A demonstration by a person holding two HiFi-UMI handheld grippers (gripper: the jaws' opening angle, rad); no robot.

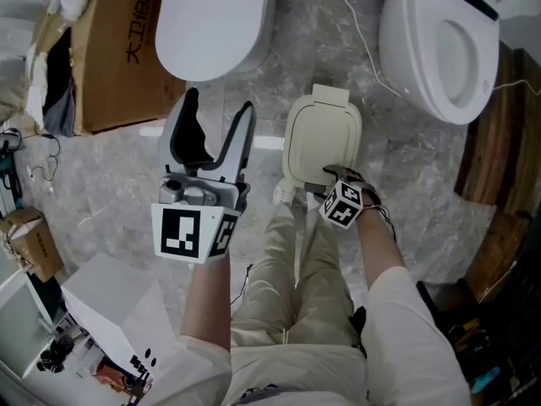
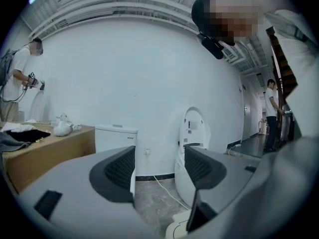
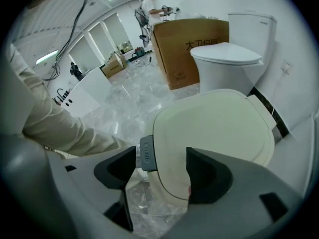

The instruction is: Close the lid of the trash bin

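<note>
Lid (image 3: 214, 128) looks almost shut; right gripper (image 3: 159, 167), jaws apart astride its front edge, should press down squarely beside the button (image 3: 147, 153); left gripper (image 2: 158, 169) hangs open, empty.

- The trash bin (image 1: 323, 129) stands on the floor (image 1: 406, 159).
- The left toilet (image 1: 215, 19) stands behind the bin to its left, and the right toilet (image 1: 439, 45) behind it to its right.
- The cardboard box (image 1: 118, 57) sits just left of the left toilet.
- The right hand-held gripper (image 1: 336, 176) is over the bin's near edge.
- The left hand-held gripper (image 1: 218, 104) is left of the bin, apart from it.
</note>
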